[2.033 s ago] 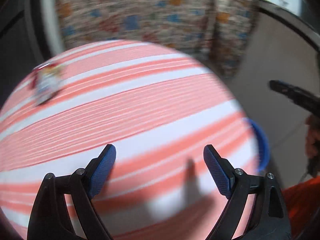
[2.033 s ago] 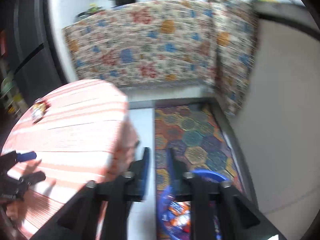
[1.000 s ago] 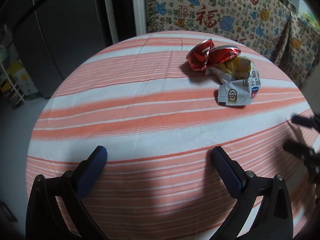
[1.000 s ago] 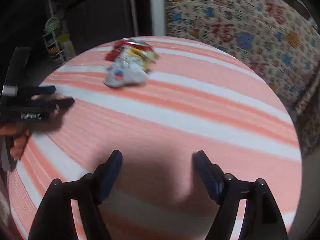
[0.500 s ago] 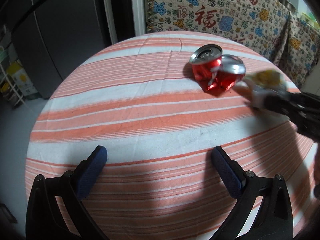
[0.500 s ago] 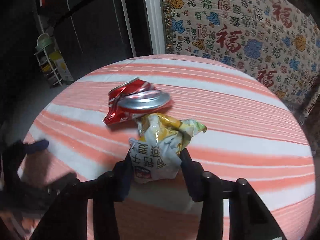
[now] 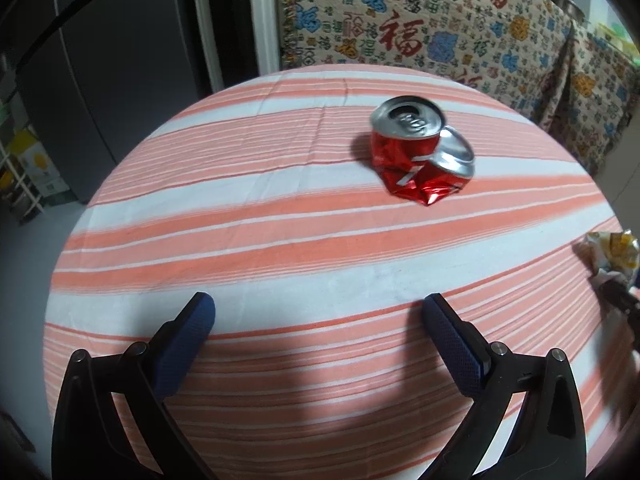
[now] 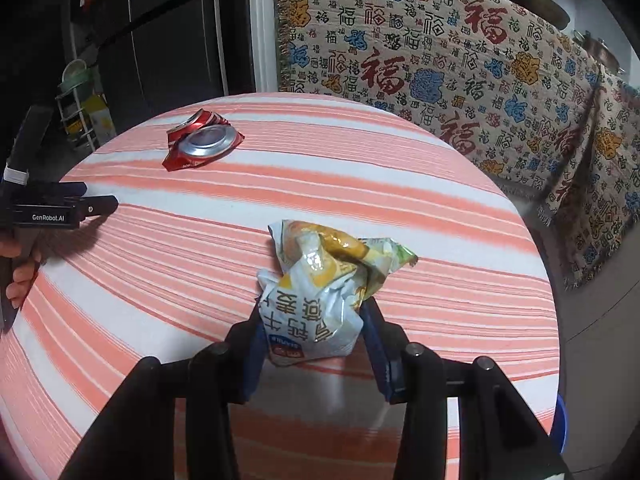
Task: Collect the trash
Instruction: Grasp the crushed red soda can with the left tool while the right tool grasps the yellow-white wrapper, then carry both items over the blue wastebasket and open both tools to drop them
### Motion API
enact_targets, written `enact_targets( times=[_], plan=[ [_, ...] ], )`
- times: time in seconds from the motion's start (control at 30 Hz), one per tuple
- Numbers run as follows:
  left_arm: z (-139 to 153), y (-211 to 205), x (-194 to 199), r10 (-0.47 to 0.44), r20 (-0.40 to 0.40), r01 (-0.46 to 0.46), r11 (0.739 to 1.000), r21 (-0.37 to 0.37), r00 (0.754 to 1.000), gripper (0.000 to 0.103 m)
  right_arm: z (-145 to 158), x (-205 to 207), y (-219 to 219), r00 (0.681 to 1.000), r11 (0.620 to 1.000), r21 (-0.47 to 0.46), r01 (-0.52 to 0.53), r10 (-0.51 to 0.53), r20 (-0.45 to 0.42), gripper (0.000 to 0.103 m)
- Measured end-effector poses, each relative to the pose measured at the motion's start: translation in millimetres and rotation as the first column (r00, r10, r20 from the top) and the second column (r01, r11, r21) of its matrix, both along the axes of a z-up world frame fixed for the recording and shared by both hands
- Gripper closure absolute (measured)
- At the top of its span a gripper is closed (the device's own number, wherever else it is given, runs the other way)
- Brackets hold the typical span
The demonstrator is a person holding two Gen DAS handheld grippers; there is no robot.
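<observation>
Striped in orange and white, the cloth-covered round worktop [image 8: 440, 184] fills both views, with a patterned hanging cloth [image 8: 440, 60] behind it and a dark cabinet front [image 7: 120, 60] further back. A crumpled snack wrapper [image 8: 320, 300] is pinched between the blue pads of the right hand-held gripper [image 8: 314, 344], its printed lower half squeezed between the fingers and its yellow, twisted top sticking out ahead of them. It appears to be lifted just clear of the cloth, though contact at its underside cannot be ruled out. A crushed red soda can [image 7: 420, 156] lies ahead of the left hand-held gripper [image 7: 316, 320] and slightly to its right, well apart from its fingertips; in the right wrist view the same can [image 8: 200, 146] is seen far ahead and to the left. The left hand-held gripper is held spread wide above the near part of the worktop, with nothing between its pads.

The step in hand is judged to be carrying the wrapper off to a bin; a blue rim [image 8: 560, 424] is glimpsed low at the right of the right hand-held gripper, past the worktop edge, and may be that container. The pinch should be kept firm, since thin foil can slip out, and release should be made only once the wrapper is above the opening. The can would best be approached with the open fingers set across its narrower crushed body.
</observation>
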State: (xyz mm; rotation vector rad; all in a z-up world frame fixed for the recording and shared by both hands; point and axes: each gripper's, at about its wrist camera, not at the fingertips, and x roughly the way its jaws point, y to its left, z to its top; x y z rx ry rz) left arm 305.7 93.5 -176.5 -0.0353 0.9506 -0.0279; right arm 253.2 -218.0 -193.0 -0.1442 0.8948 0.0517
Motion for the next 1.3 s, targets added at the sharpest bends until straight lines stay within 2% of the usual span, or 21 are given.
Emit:
enact_targets(
  times=[0.1, 0.23, 0.37, 0.47, 0.5, 0.53, 0.57, 0.6, 0.7, 0.87, 0.97, 1.3],
  plan=[
    [13.5, -6.8, 17.5, -0.044, 0.017, 0.046, 0.993, -0.108, 0.999, 0.001, -1.6, -1.7, 1.5, 1.000, 1.000, -0.001, -0.011, 0.011, -0.007, 0.058],
    [31.8, -25.4, 59.7, -0.113, 0.067, 0.121, 0.984, -0.130, 0.991, 0.001, -3.9, -6.4, -2.2, 1.000, 1.000, 0.023, -0.009, 0.009, -0.011, 0.058],
    [24.0, -34.6, 103.0, -0.136, 0.040, 0.141, 0.978, -0.152, 0.990, 0.001, -4.4, -6.7, -4.1, 1.000, 0.999, 0.037, -0.006, 0.007, -0.014, 0.058],
    [19.2, -34.9, 119.5, -0.141, 0.046, 0.147, 0.973, -0.179, 0.989, 0.001, -4.7, -6.4, -2.6, 1.000, 0.999, 0.032, -0.006, 0.007, -0.013, 0.058],
    [19.7, -34.4, 121.4, -0.150, 0.060, 0.159, 0.969, -0.191, 0.987, 0.006, -5.2, -6.1, -1.8, 1.000, 1.000, 0.031, -0.006, 0.006, -0.013, 0.058],
    [20.5, -34.9, 122.8, -0.159, 0.066, 0.169, 0.966, -0.197, 0.985, 0.028, -5.5, -6.0, -1.5, 1.000, 1.000, 0.031, -0.006, 0.006, -0.013, 0.058],
    [19.2, -35.1, 121.8, -0.172, 0.058, 0.180, 0.963, -0.201, 0.983, 0.042, -5.8, -5.8, -1.7, 1.000, 0.999, 0.034, -0.006, 0.006, -0.014, 0.058],
    [17.6, -35.0, 120.3, -0.178, 0.049, 0.184, 0.961, -0.207, 0.983, 0.047, -5.8, -5.6, -2.0, 1.000, 0.999, 0.040, -0.005, 0.006, -0.014, 0.058],
    [21.0, -35.0, 105.7, -0.157, 0.073, 0.167, 0.971, -0.172, 0.985, 0.047, -4.1, -7.8, -6.6, 1.000, 0.997, 0.071, -0.003, 0.004, -0.007, 0.059],
    [31.3, -33.7, 67.0, -0.115, 0.093, 0.130, 0.974, -0.185, 0.989, 0.047, 1.1, -19.8, -13.2, 1.000, 0.997, 0.082, -0.009, 0.010, 0.000, 0.061],
    [39.7, -48.6, 38.8, -0.117, 0.106, 0.132, 0.980, -0.147, 0.987, 0.047, 7.8, -27.9, -19.5, 1.000, 0.996, 0.084, -0.008, 0.007, 0.007, 0.061],
    [60.7, -114.8, -28.3, -0.138, 0.144, 0.156, 0.980, -0.125, 0.980, 0.047, 37.8, -58.0, -55.6, 0.998, 0.994, 0.103, 0.046, -0.050, 0.036, 0.061]
  ],
)
